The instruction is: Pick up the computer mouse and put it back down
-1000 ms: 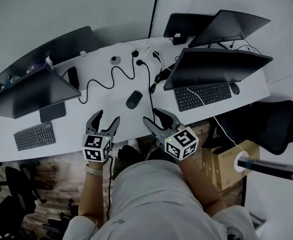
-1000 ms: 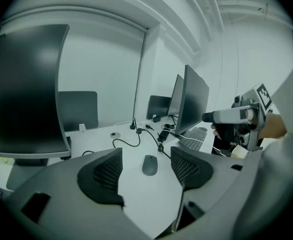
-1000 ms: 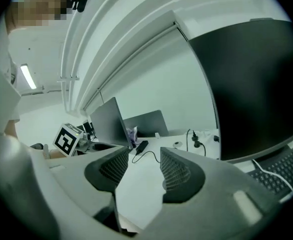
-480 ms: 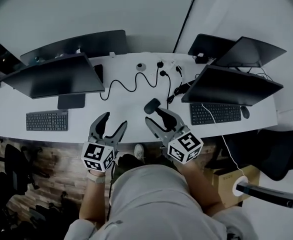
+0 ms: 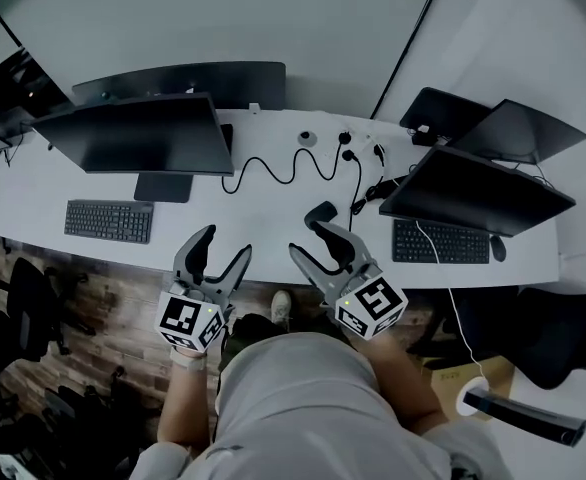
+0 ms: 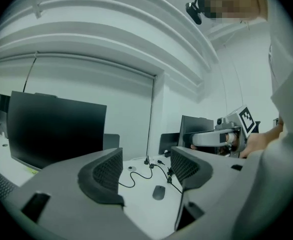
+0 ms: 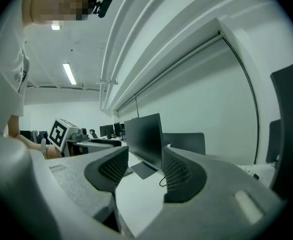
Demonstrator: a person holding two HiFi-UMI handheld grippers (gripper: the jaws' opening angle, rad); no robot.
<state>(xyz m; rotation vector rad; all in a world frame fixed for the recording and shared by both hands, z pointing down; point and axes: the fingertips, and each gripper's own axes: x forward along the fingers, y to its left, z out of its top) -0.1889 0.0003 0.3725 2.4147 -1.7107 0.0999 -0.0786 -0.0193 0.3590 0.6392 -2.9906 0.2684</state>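
Observation:
The dark computer mouse (image 5: 320, 211) lies on the white desk (image 5: 248, 213), near its front edge, and also shows in the left gripper view (image 6: 158, 192) beyond the jaws. My left gripper (image 5: 223, 245) hovers in front of the desk, left of the mouse, open with nothing between its fingers (image 6: 146, 176). My right gripper (image 5: 308, 238) is held just in front of the mouse, and its upper finger hides part of it. It is open and empty too (image 7: 141, 169), and its own view faces the left monitor (image 7: 144, 139), with no mouse in sight.
The left monitor (image 5: 143, 138) and a keyboard (image 5: 108, 220) stand at the left of the desk. A second monitor (image 5: 478, 193), keyboard (image 5: 443, 240) and small mouse (image 5: 499, 249) are at the right. A black cable (image 5: 293, 168) snakes behind the mouse. Office chairs (image 5: 23, 308) stand on the floor below.
Both grippers have risen and tipped up towards level, still open. The head view has swung, so the desk now sits further right. The mouse lies in the same spot on the desk.

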